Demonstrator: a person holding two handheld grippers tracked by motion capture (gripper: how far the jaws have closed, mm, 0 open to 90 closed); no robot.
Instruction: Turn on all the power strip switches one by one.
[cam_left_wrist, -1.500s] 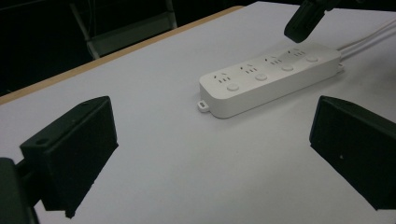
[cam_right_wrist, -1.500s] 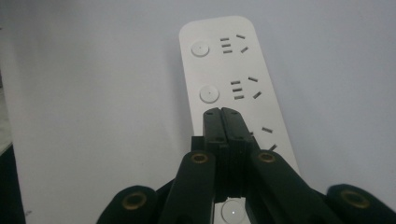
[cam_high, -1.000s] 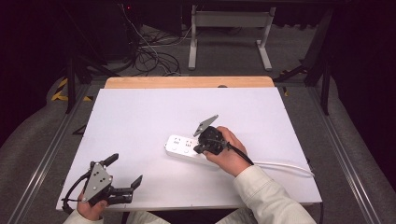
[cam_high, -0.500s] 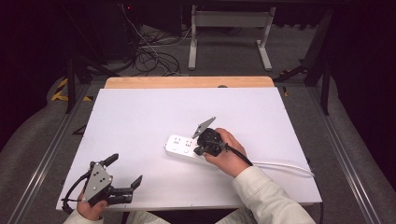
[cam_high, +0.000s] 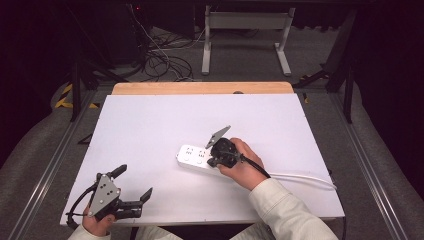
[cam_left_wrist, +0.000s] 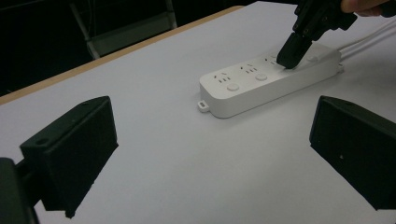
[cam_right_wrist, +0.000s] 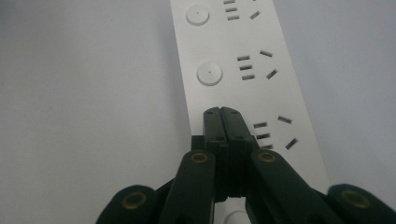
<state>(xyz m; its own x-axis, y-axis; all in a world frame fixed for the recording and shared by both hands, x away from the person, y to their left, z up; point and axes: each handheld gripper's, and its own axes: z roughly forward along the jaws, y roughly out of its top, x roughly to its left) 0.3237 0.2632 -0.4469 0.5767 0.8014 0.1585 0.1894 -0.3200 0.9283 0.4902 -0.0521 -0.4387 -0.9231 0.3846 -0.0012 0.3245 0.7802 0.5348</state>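
Note:
A white power strip (cam_high: 192, 156) lies flat in the middle of the white table (cam_high: 150, 120), its round buttons and sockets facing up (cam_right_wrist: 243, 60). My right gripper (cam_high: 213, 161) points down onto the strip, jaws shut with nothing between them. Its joined tips (cam_right_wrist: 222, 114) rest on the strip's top in line with the row of round buttons (cam_right_wrist: 208, 73), beside a socket. The left gripper view shows those tips (cam_left_wrist: 287, 58) touching the strip (cam_left_wrist: 252, 86) near its cable end. My left gripper (cam_high: 134, 181) stands open near the table's front left corner, apart from the strip, its jaws (cam_left_wrist: 215, 154) wide and empty.
The strip's white cable (cam_high: 300, 177) runs right across the table toward the edge. A wooden strip (cam_high: 200, 88) borders the far side. Beyond it are table legs (cam_high: 245, 30) and loose cables (cam_high: 160, 55) on the floor.

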